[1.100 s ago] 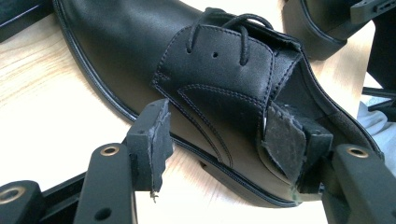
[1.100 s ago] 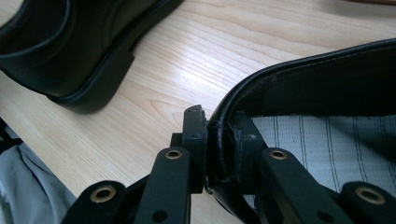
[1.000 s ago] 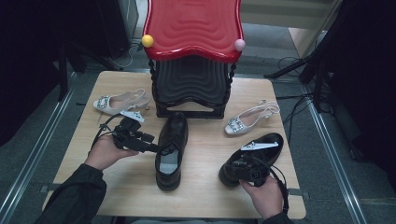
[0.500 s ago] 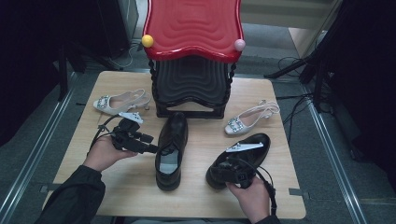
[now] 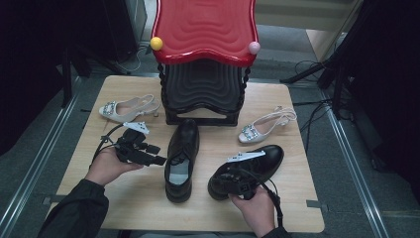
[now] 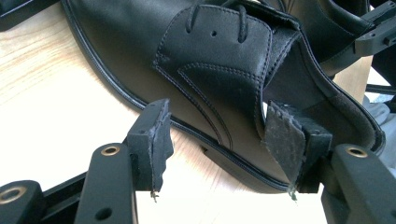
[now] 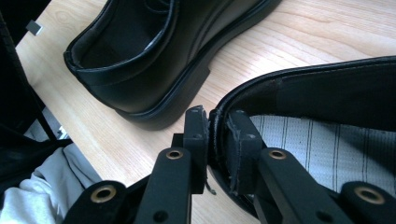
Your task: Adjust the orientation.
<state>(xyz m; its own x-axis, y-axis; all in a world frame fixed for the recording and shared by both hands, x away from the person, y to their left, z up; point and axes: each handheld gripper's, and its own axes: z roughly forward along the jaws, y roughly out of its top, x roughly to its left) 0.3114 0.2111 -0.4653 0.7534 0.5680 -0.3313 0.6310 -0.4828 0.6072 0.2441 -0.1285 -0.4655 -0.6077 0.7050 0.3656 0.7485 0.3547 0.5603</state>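
My right gripper (image 5: 236, 182) is clamped on the heel rim of the right black shoe (image 5: 257, 163), lying toe-away just right of the upright left shoe (image 5: 182, 156), beside which my left gripper (image 5: 148, 154) waits open.

Recording lab — dark curtains (image 5: 44, 59), floor cables (image 5: 317, 106)

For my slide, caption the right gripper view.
Right gripper clamps black leather shoe's heel rim on the wooden table.
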